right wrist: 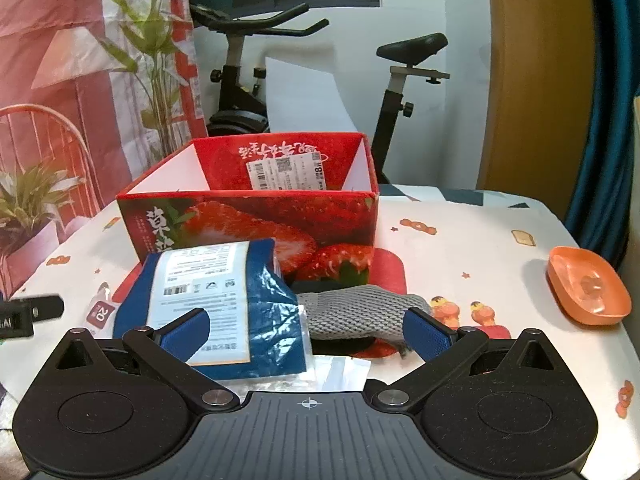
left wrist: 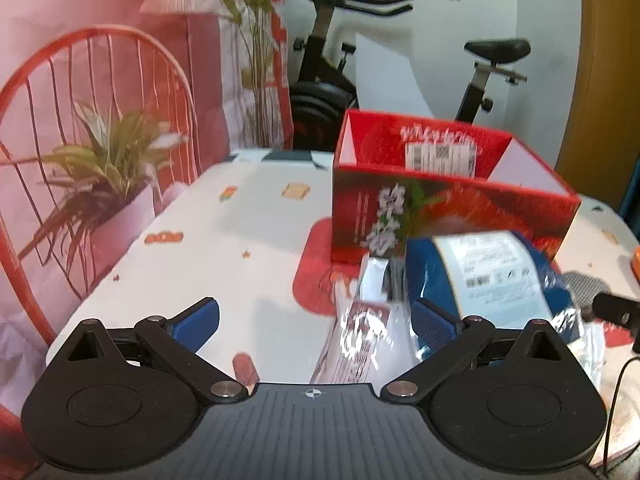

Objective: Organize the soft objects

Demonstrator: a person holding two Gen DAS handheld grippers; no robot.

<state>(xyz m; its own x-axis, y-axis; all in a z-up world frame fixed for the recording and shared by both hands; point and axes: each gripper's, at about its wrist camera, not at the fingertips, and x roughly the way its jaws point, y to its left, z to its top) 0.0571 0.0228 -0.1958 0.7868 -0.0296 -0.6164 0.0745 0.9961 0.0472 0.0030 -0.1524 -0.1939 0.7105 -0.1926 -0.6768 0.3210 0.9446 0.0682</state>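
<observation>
A red strawberry-print box (left wrist: 448,216) (right wrist: 256,220) stands open-topped on the table. In front of it lies a blue plastic-wrapped packet with a white label (left wrist: 492,276) (right wrist: 224,300), a clear red-printed packet (left wrist: 360,336) to its left, and a grey knitted fabric piece (right wrist: 360,312) to its right. My left gripper (left wrist: 314,320) is open, low over the table, with the clear packet between its fingers. My right gripper (right wrist: 306,330) is open, spanning the blue packet's edge and the grey fabric.
An orange dish (right wrist: 586,292) sits near the table's right edge. A potted plant (left wrist: 104,172) and a red chair (left wrist: 80,120) stand left of the table (left wrist: 240,248). An exercise bike (right wrist: 312,80) is behind. The other gripper's tip (left wrist: 616,308) shows at right.
</observation>
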